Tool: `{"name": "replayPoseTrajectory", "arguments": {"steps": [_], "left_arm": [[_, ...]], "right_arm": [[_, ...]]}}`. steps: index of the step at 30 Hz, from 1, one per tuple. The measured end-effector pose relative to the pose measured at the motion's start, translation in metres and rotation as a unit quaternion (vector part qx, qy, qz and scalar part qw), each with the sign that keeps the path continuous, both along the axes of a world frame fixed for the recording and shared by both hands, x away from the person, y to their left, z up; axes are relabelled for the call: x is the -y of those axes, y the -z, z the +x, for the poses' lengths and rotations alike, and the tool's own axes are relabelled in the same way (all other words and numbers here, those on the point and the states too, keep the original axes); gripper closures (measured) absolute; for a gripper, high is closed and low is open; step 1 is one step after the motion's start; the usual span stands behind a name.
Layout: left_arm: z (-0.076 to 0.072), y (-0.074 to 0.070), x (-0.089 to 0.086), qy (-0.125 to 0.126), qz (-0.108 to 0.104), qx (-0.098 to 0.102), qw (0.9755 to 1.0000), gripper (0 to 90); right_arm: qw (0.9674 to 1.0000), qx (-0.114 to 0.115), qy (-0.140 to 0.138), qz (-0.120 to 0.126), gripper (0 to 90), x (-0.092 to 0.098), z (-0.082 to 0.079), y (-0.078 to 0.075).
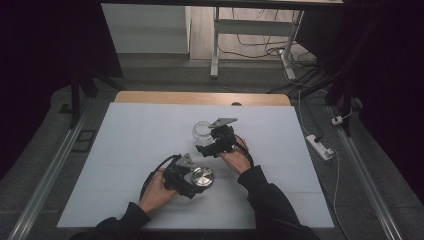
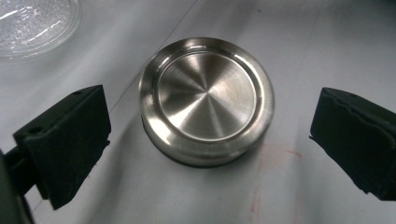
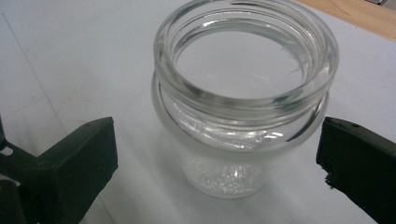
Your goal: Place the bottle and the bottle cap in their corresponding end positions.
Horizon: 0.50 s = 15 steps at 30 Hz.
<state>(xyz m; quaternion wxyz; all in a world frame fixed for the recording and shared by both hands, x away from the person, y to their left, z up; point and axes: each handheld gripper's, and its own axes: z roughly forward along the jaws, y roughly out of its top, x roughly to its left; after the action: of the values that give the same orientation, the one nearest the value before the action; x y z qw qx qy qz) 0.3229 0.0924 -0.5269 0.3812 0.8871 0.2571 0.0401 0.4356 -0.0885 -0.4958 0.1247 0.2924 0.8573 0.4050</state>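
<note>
The left gripper (image 2: 208, 140) stands with its jaws wide apart, and the round steel lid (image 2: 206, 100) lies flat on the white table cover (image 2: 303, 46) between them, touching neither pad. The right gripper (image 3: 217, 163) is also spread open; the empty glass jar (image 3: 245, 98) stands upright between its jaws, free of both pads. In the high view the jar (image 1: 201, 131) is just beyond the right gripper (image 1: 206, 148), and the lid (image 1: 202, 176) is just beside the left gripper (image 1: 196, 186).

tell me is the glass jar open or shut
Open: the glass jar stands upright with a bare mouth; its metal lid lies apart on the table.
</note>
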Motion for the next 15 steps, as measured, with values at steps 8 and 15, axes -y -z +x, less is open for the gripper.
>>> {"name": "replayPoseTrajectory", "arguments": {"steps": [8,15], "left_arm": [[-0.005,-0.007,-0.015,0.002,-0.021,-0.013,0.9997,0.0],[-0.009,-0.014,-0.028,-0.002,-0.036,-0.017,0.9992,0.0]], "right_arm": [[0.9999,0.01,0.002,0.003,0.0,0.006,-0.014,-0.004],[0.9998,0.01,-0.006,0.015,0.0,0.012,-0.027,-0.006]]}}
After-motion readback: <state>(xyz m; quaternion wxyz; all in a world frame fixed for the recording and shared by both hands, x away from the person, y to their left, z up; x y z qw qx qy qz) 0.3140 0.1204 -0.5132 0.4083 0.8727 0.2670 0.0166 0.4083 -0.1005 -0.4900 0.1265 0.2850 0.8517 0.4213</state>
